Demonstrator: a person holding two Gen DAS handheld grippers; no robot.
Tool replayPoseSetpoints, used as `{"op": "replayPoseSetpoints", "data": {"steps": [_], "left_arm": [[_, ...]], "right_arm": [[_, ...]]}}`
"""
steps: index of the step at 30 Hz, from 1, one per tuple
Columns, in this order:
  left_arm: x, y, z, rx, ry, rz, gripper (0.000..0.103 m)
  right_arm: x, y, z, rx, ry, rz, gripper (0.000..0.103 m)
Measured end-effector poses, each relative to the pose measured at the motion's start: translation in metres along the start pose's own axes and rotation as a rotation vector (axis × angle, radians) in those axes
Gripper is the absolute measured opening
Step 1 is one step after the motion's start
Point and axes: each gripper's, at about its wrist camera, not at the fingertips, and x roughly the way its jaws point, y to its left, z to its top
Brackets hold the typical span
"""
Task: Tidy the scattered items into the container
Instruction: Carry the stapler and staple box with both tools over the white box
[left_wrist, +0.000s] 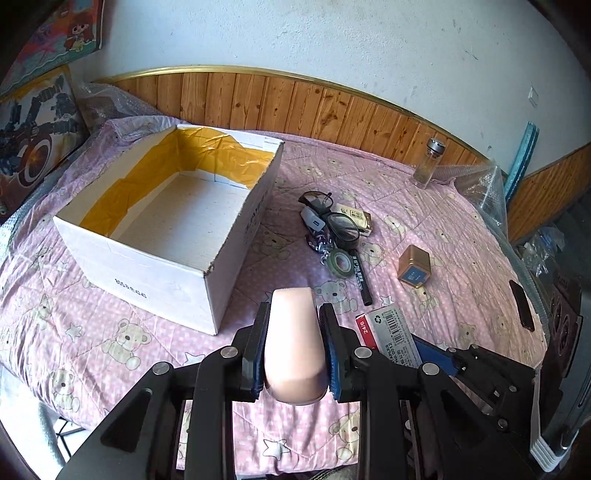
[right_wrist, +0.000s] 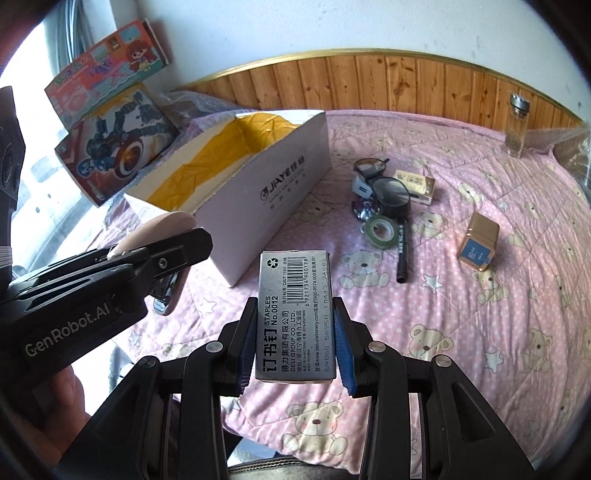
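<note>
Pale pink plastic, smooth and hard: the stapler (left_wrist: 295, 343) looks light but slippery, so the left gripper (left_wrist: 293, 332) clamping its flat sides mid-body seems right. It hangs just near-right of the empty white box (left_wrist: 221, 258). The right gripper (right_wrist: 295, 343) pinches a stiff cardboard staples box (right_wrist: 295, 314) by its long sides, near the container's close corner.

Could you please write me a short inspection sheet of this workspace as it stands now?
Surface: pink bear-print quilt.
Job's things: open white box, nothing inside; glasses, tape roll, black marker, gold tin, small packet on the quilt.
Clutter: glass bottle, bubble wrap.
Grippers: left gripper clamps a pink stapler; right gripper clamps a staples box.
Cables: nothing seen.
Surroundings: wood-panelled wall, toy boxes.
</note>
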Motion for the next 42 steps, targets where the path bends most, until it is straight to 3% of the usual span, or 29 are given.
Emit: {"op": "replayPoseSetpoints", "data": {"steps": [23, 42], "left_arm": [[-0.049, 0.010, 0.028, -0.003, -0.115, 0.066, 0.027], [-0.017, 0.054, 0.104, -0.044, -0.085, 0.092, 0.027]], "right_arm": [[-0.022, 0.046, 0.046, -0.105, -0.085, 0.072, 0.039], [0.034, 0.067, 0.137, -0.121, -0.044, 0.136, 0.039]]}}
